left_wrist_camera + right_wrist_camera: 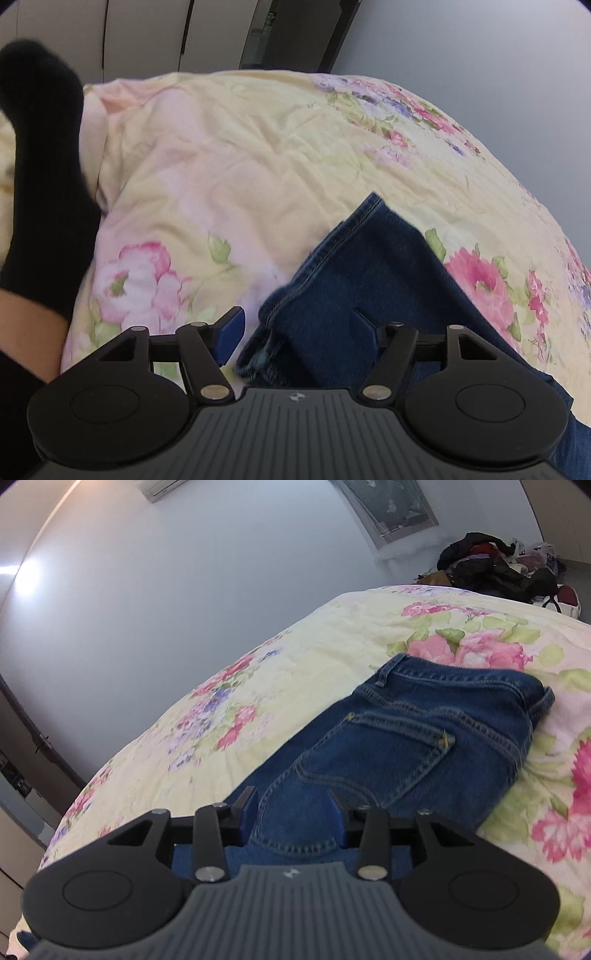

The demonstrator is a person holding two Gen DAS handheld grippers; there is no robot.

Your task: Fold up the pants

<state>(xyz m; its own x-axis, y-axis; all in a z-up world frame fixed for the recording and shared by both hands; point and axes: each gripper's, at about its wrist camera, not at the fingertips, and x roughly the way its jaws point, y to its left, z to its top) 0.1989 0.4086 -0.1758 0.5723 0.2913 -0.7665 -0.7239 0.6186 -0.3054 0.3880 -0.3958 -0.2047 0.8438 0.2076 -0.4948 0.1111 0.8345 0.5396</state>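
Dark blue jeans [424, 738] lie on a floral bedspread [295, 657]. In the right wrist view the waistband and a back pocket face up, and the denim runs back between the fingers of my right gripper [293, 806], which is open around it. In the left wrist view a hemmed leg end of the jeans [354, 266] lies on the bedspread [240, 166] and runs between the fingers of my left gripper [299, 325], which is open. A fold of denim sits bunched just in front of the left gripper's body.
A person's foot in a black sock [44, 166] rests on the bed at the left. A pillow or folded cover [122, 122] lies beside it. A pile of clothes and bags [498, 568] sits beyond the bed's far edge. Grey walls surround the bed.
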